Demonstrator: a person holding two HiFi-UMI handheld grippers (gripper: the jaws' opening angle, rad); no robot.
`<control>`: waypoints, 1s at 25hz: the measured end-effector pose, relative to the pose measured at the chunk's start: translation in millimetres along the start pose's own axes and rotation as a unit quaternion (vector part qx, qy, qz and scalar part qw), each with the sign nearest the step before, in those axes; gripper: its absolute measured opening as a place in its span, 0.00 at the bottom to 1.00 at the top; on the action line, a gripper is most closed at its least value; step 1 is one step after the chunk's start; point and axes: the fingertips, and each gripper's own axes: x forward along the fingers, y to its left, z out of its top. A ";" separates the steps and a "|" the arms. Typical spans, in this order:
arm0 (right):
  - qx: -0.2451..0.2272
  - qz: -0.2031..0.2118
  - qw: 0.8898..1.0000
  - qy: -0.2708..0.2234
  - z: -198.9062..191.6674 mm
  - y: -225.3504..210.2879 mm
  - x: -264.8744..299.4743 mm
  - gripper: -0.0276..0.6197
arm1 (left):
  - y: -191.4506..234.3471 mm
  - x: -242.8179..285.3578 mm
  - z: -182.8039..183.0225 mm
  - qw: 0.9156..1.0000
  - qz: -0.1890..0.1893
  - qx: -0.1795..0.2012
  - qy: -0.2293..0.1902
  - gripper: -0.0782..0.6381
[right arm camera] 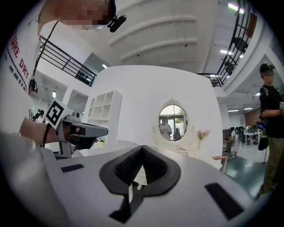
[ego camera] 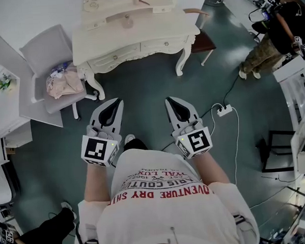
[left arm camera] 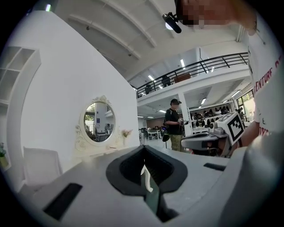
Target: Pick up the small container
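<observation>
two claws, the left claw [ego camera: 111, 112] and the right claw [ego camera: 178, 108], are held side by side at waist height and point forward; each has its jaws closed together with nothing clamped between them. the right claw's marker cube [ego camera: 193, 141] and the left one's face up toward the head camera. just below and between them a dark shoe [ego camera: 135, 144] shows on the floor [ego camera: 140, 86], which is teal and lies bare between the claws and the white dressing table [ego camera: 138, 40]. the small container [ego camera: 127, 21] seems to be the small round pinkish thing on the table top, though it is too blurred to be sure; it is well apart from both claws. left of the table stands a white chair [ego camera: 41, 48] with a pinkish bundle [ego camera: 64, 84] on its seat. at the table's right corner is a wooden seat [ego camera: 203, 41]. a white power strip [ego camera: 224, 110] with its cable lies on the floor to the right. farther off at the upper right stands another person [ego camera: 273, 38]. the left gripper view shows the table's oval mirror [left arm camera: 98, 122] against a white wall, and a railed upper gallery [left arm camera: 195, 71] under a high ceiling.
</observation>
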 end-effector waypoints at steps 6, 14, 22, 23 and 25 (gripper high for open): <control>0.010 -0.003 1.000 0.011 -11.2 -14.1 10.3 0.04 | 3.5 15.5 -5.7 1.000 -0.005 -0.006 0.008 0.12; 0.045 -0.003 0.999 0.022 -27.3 -39.7 78.2 0.04 | 63.2 56.6 -32.7 0.999 0.006 -0.019 0.039 0.12; 0.026 -0.022 0.999 0.040 -29.6 -90.3 198.5 0.04 | 162.6 145.6 -29.3 0.999 -0.012 -0.026 0.035 0.12; 0.026 -0.025 0.998 0.042 -29.6 -98.0 214.2 0.04 | 175.5 157.9 -28.3 0.999 -0.016 -0.024 0.035 0.12; 0.028 -0.031 0.998 0.043 -29.2 -113.3 246.7 0.04 | 203.2 182.7 -26.7 0.999 -0.021 -0.018 0.036 0.12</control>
